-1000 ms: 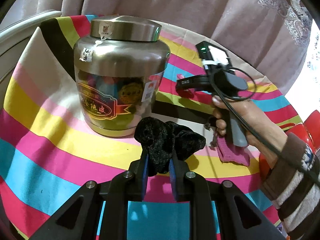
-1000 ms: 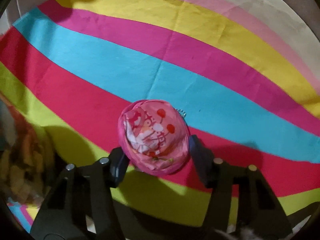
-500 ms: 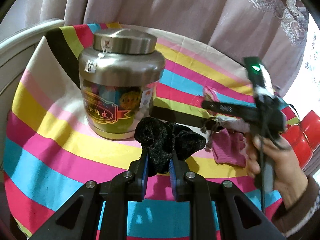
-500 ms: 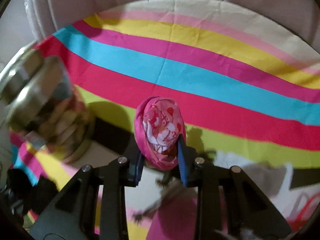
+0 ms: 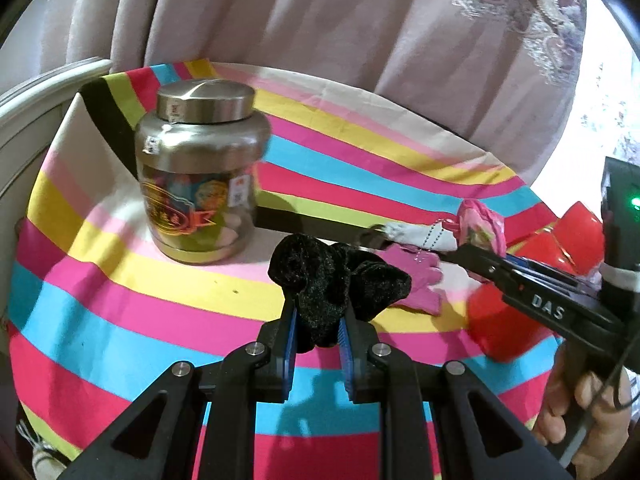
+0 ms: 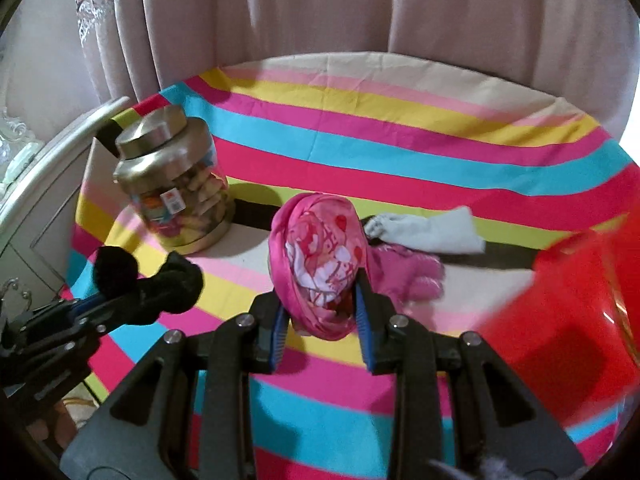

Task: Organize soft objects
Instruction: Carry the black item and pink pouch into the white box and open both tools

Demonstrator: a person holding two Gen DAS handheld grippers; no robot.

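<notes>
My left gripper is shut on a black velvet scrunchie, held above the striped cloth; it also shows at the left of the right wrist view as the left gripper with the scrunchie. My right gripper is shut on a pink printed pouch, lifted off the table. In the left wrist view the right gripper holds that pouch at the right, its ball chain dangling. A magenta glove and a white sock lie on the cloth.
A steel-topped jar of snacks stands at the back left on the striped tablecloth. A red plastic container sits at the right edge. Pink curtains hang behind. A white furniture edge borders the left.
The right gripper closed on the pink pouch, lifted it and swung away to the right. The left gripper drew back and up a little with the scrunchie.
</notes>
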